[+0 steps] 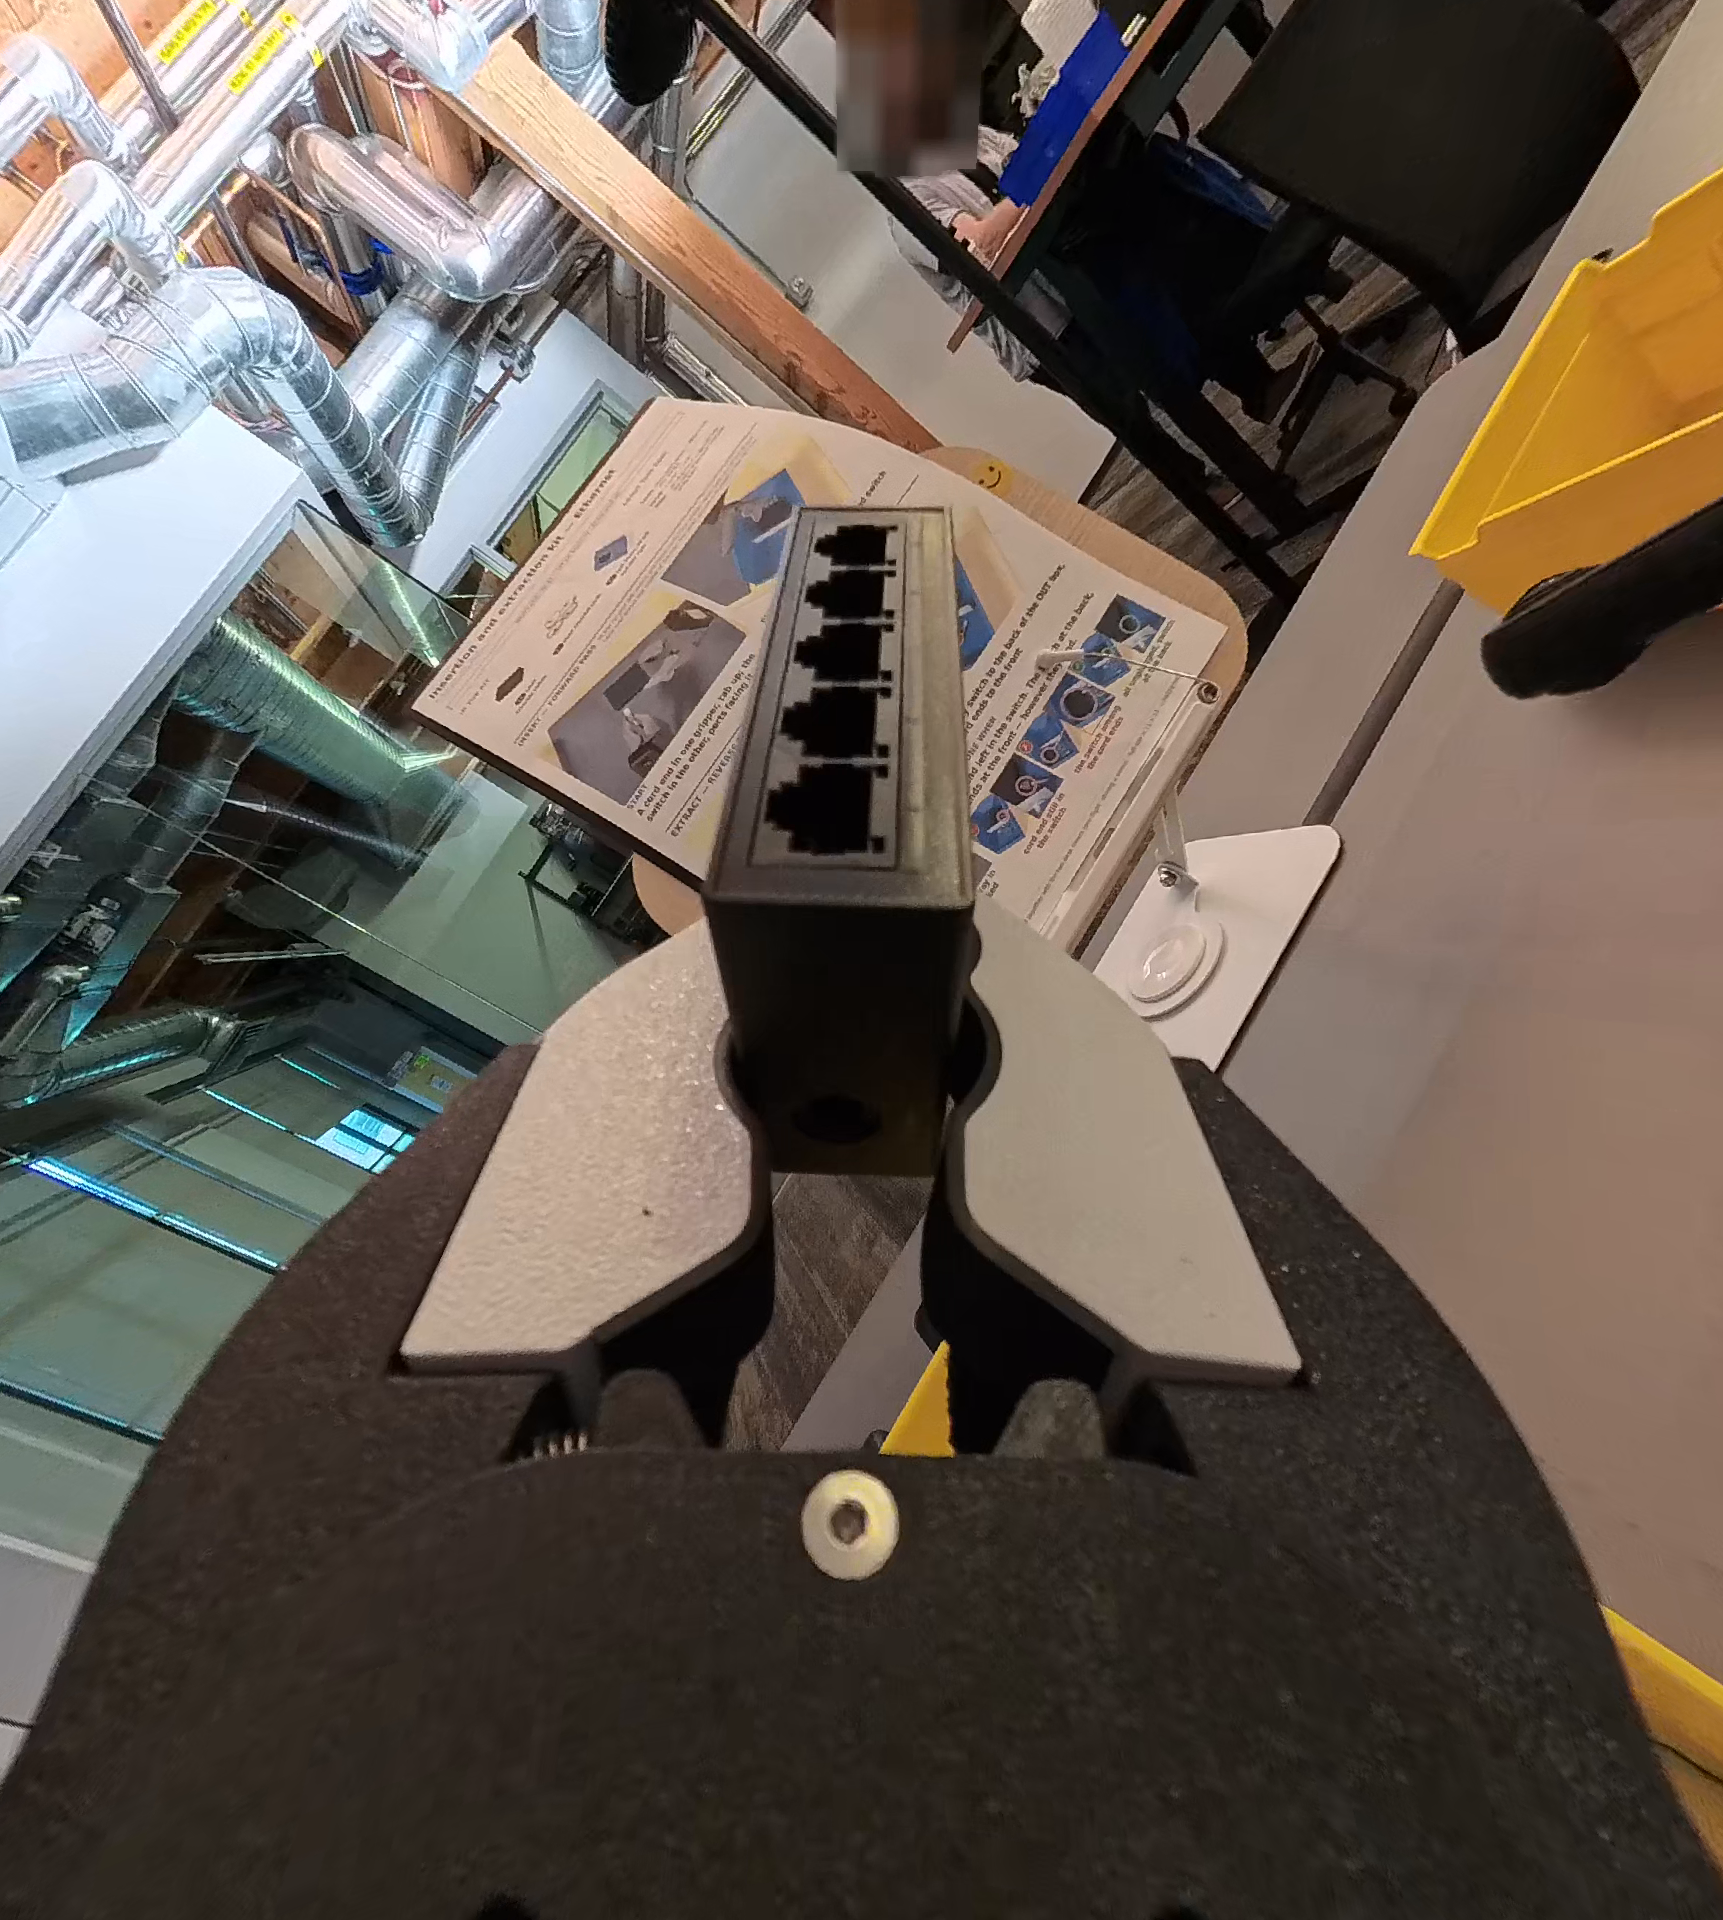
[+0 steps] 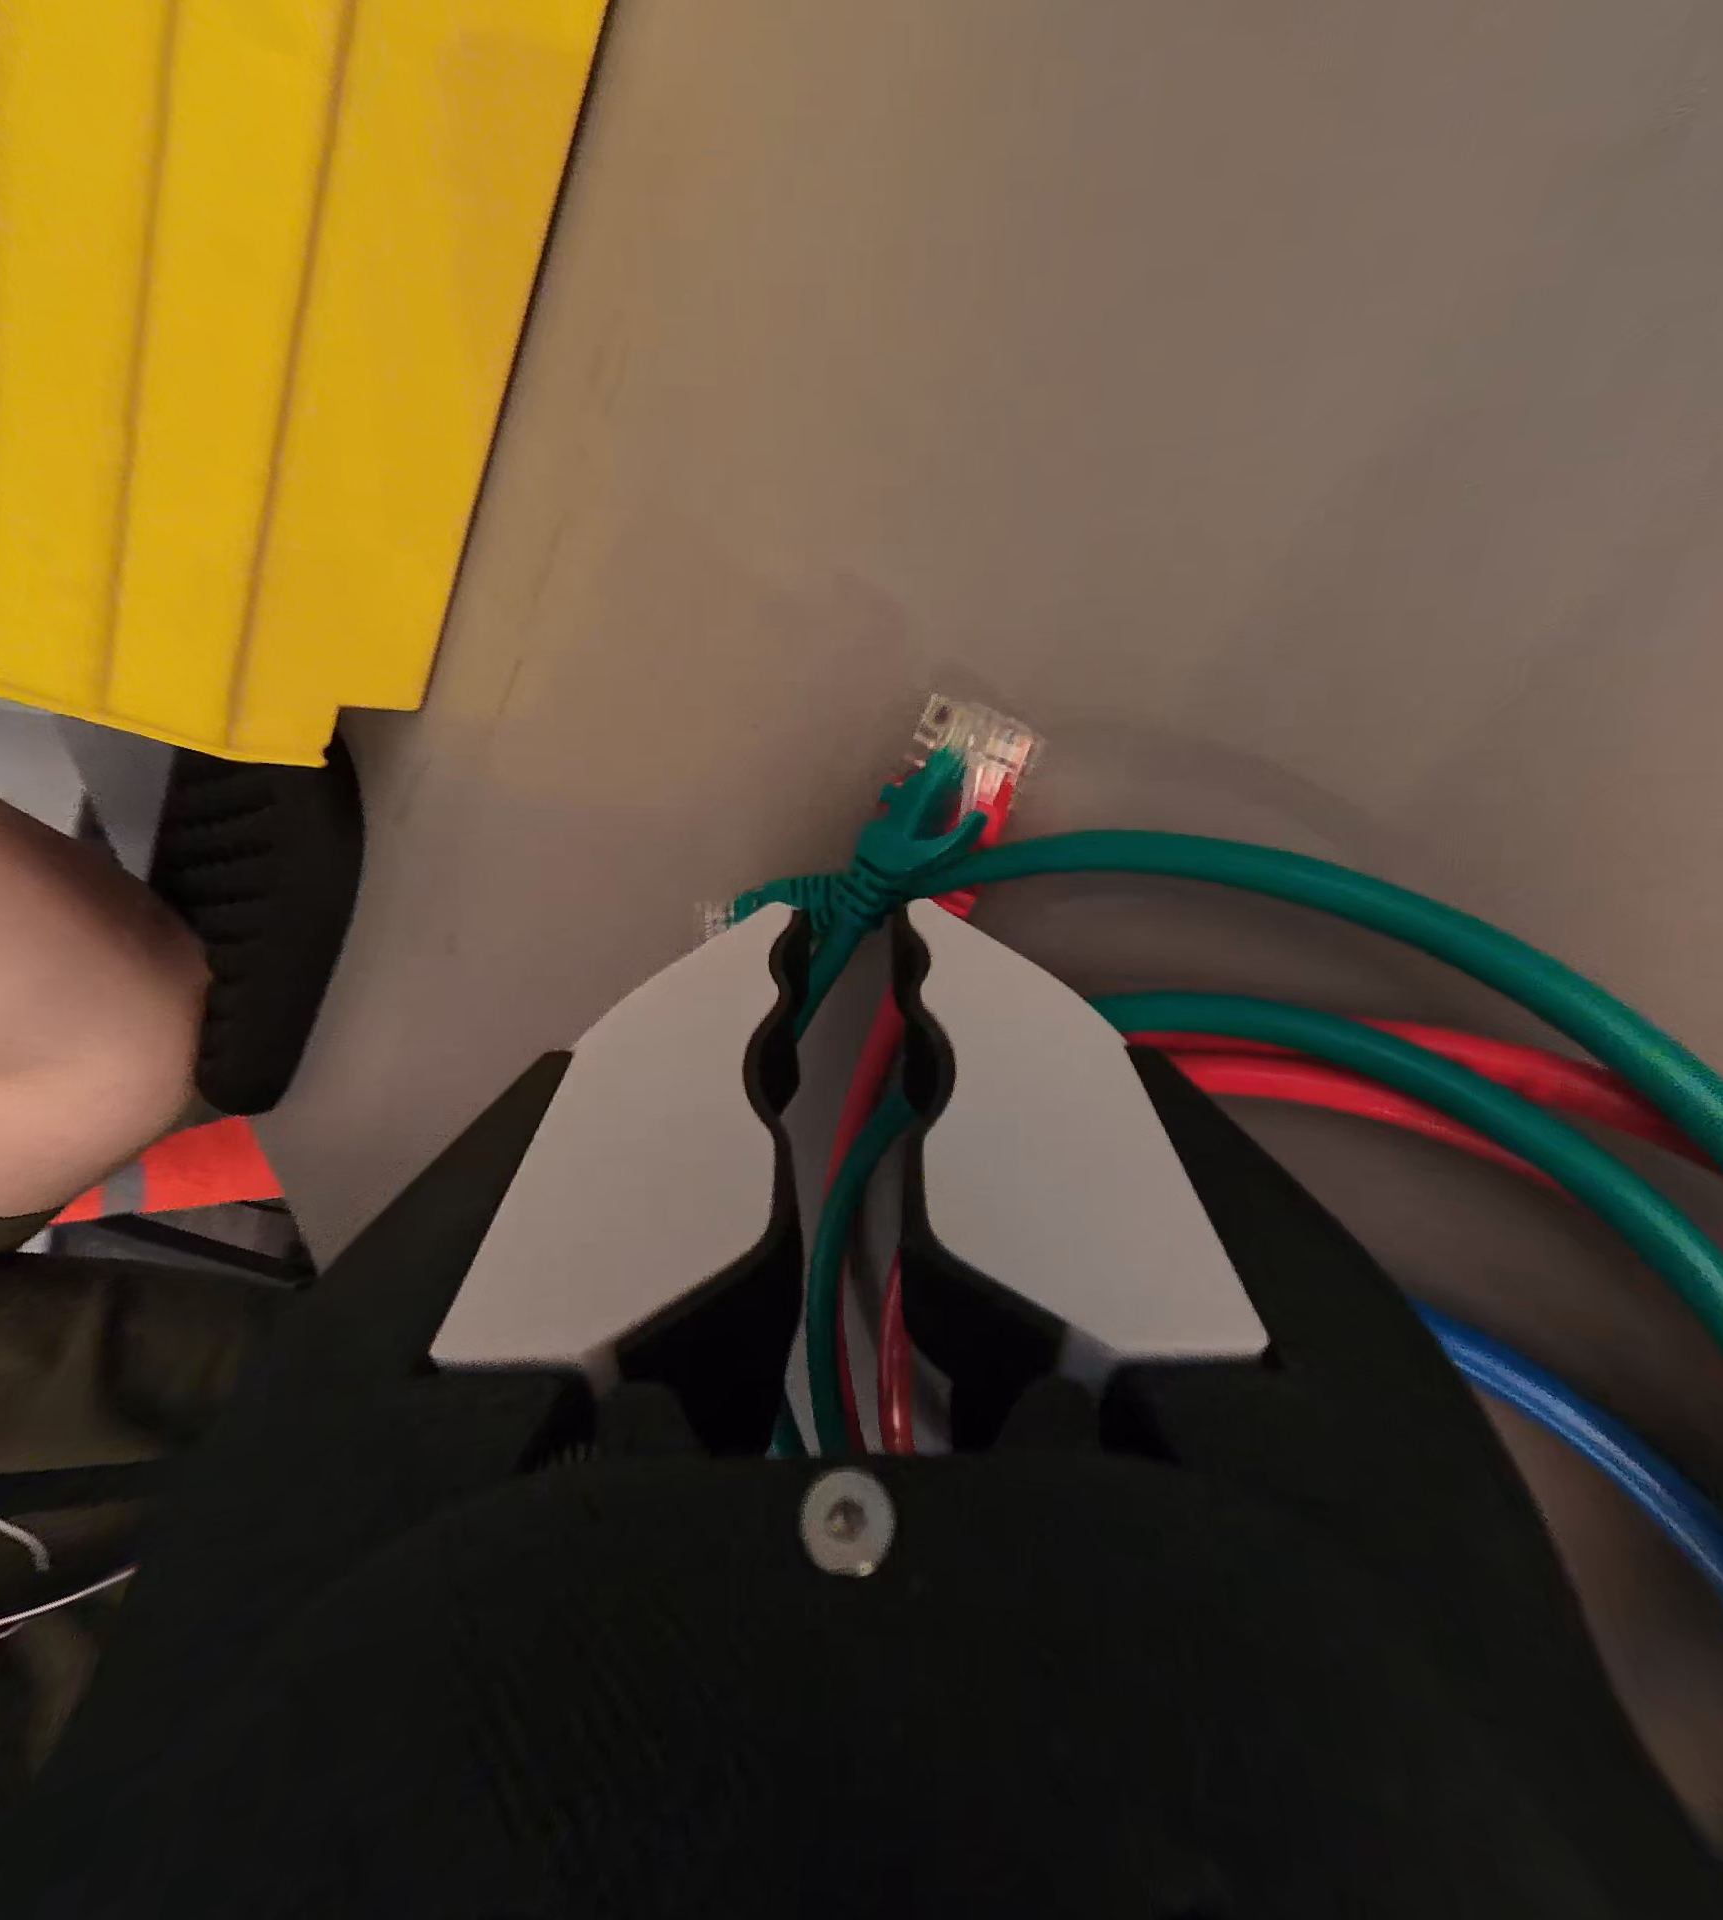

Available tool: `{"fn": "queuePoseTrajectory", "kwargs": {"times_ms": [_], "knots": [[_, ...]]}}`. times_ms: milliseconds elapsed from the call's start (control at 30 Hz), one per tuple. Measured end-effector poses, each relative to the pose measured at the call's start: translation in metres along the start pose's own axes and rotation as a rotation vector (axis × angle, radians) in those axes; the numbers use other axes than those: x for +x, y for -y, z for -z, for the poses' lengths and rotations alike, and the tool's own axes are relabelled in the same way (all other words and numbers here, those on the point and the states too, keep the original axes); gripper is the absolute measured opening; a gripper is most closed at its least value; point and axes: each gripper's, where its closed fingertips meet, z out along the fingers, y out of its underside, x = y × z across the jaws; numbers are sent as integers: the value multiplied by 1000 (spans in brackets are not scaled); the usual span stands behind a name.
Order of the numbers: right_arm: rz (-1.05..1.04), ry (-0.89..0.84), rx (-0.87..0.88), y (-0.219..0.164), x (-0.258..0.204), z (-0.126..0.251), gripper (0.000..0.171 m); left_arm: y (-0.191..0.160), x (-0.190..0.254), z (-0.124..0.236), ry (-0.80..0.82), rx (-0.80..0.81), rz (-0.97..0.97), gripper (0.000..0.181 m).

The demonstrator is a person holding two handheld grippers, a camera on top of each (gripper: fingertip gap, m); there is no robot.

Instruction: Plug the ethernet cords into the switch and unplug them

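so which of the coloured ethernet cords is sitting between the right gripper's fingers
The green ethernet cord, its ribbed boot at the tips of the right gripper. The red cord runs underneath; the blue cord lies off to the side.

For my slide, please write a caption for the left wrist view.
Left gripper holds the black switch raised, its five empty ports facing the camera.

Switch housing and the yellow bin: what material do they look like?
Switch: looks like black plastic, satin finish, with molded edges around the five ports; painted metal can't be ruled out. Yellow bin: likely molded plastic, smooth and slightly glossy, with ribbed walls and uniform color.
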Motion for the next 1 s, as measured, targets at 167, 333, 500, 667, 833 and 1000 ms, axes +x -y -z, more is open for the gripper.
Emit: {"fn": "queuePoseTrajectory", "kwargs": {"times_ms": [167, 333, 500, 667, 833, 1000], "knots": [[126, -81, 4, 0, 1, 2, 12, -1, 1, -1, -2, -5, -6, 29], [310, -215, 139, 23, -6, 43, 9, 0, 0, 0, 4, -1, -2, 29], [613, -548, 220, 62, -14, 105, 9, -1, -2, 0, 8, -4, -1, 29], [901, -985, 220, 81, -19, 150, 8, -2, -4, 1, 16, -2, 5, 29], [949, -1035, 240, 80, -23, 150, 8, -4, -5, 1, 15, -10, 6, 29], [1115, -1086, -1, 25, 1, 87, 9, -2, -6, 3, 19, -1, 10, 29]]}}
